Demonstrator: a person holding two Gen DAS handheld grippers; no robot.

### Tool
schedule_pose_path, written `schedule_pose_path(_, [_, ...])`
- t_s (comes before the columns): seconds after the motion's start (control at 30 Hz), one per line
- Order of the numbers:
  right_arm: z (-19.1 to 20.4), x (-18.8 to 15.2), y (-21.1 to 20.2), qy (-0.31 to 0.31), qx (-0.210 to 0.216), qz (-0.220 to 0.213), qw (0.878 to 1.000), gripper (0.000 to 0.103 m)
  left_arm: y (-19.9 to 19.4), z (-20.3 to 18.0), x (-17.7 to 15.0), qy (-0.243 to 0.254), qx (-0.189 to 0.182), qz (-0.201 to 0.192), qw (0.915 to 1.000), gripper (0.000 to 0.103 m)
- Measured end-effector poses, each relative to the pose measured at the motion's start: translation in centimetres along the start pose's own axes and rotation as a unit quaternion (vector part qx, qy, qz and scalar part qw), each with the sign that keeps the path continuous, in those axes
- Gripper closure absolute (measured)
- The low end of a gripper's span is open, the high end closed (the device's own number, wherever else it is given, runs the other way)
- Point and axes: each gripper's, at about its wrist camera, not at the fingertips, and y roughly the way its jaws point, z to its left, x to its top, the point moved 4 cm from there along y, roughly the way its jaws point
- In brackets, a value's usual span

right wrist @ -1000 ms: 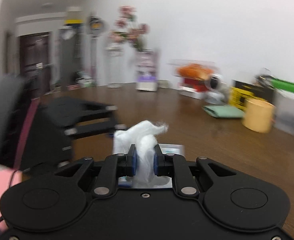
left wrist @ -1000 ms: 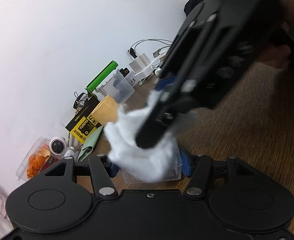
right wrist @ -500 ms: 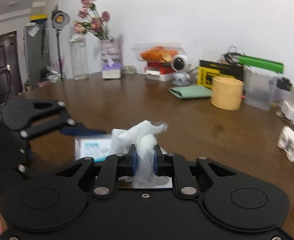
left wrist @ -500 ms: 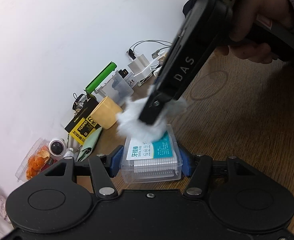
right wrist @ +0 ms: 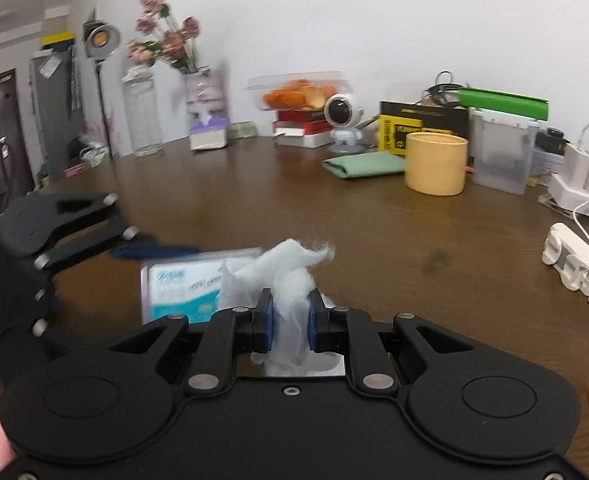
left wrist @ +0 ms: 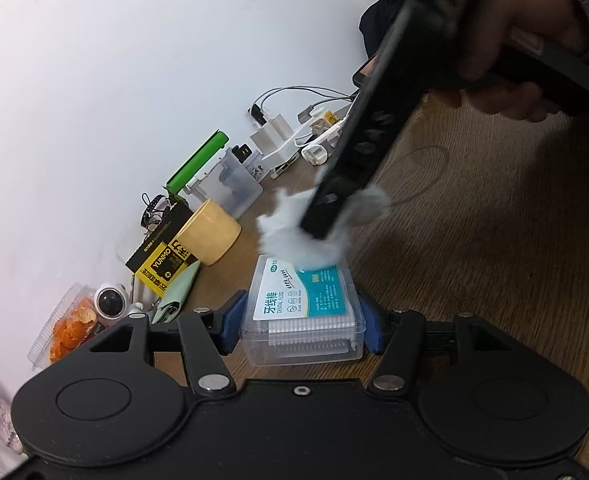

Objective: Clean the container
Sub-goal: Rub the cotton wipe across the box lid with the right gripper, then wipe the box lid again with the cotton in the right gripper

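Container [left wrist: 302,312]: a clear, rectangular plastic box with rounded corners, lying flat on the brown wood-grain desk [left wrist: 494,280], lid up. The white-and-teal label is reading "DENTAL FLOSS", and rows of white floss picks are showing through the near wall. In the left wrist view its long axis is running away from the camera, toward the clutter along the white wall.

Left gripper [left wrist: 300,322]: its blue pads are pressing on the container's two long sides, holding it steady, with the jaws standing as wide as the box.

Right gripper [right wrist: 288,322]: its blue pads are closed tight on a wad of white cotton [right wrist: 290,276], soft, fibrous and wispy at the edges. A hand [left wrist: 526,52] is grasping its black handle.

Change: a second earlier the cotton was covering almost the whole lid; now it is resting only on the lid's far end, so the label is exposed. The container and left gripper are sitting where they were.

Surroundings: a tan cylindrical cup [right wrist: 434,164], a folded green cloth [right wrist: 364,165], a yellow-and-black box [right wrist: 398,130], a frosted plastic bin [right wrist: 502,158] and white chargers [right wrist: 586,184] are standing well apart from the container.
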Motion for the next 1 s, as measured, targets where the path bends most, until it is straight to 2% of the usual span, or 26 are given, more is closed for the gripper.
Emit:
schedule_pose_path(0.07, [1.0,0.6,0.2,-0.004,0.026,-0.011,1.0,0.086,0.0,0.0,0.0,0.0,-0.001,0.0,1.0,0.046])
schedule_pose_path(0.17, [3.5,0.7,-0.4,-0.029,0.097,-0.018,0.995,0.086,0.0,0.0,0.0,0.0,-0.002,-0.001,1.0,0.046])
schedule_pose_path(0.23, [4.6,0.1,-1.0,-0.046,0.119,-0.013,0.992,0.086,0.0,0.0,0.0,0.001,-0.001,-0.002,1.0,0.046])
schedule_pose_path(0.3, [4.5,-0.3,-1.4,-0.039,0.106,-0.007,0.994,0.086,0.0,-0.1,0.0,0.002,-0.003,-0.003,1.0,0.046])
schedule_pose_path(0.47, [1.6,-0.5,-1.5,0.017,0.033,-0.009,0.999,0.086,0.0,-0.1,0.1,0.002,-0.005,-0.004,1.0,0.046])
schedule_pose_path(0.8, [2.5,-0.7,-2.1,0.021,0.047,-0.038,0.998,0.086,-0.2,-0.3,0.1,0.003,-0.003,-0.005,1.0,0.046])
schedule_pose_path(1.0, [1.3,0.3,-0.9,0.037,0.014,-0.034,0.999,0.086,-0.2,-0.1,0.0,0.001,-0.007,-0.004,1.0,0.046])
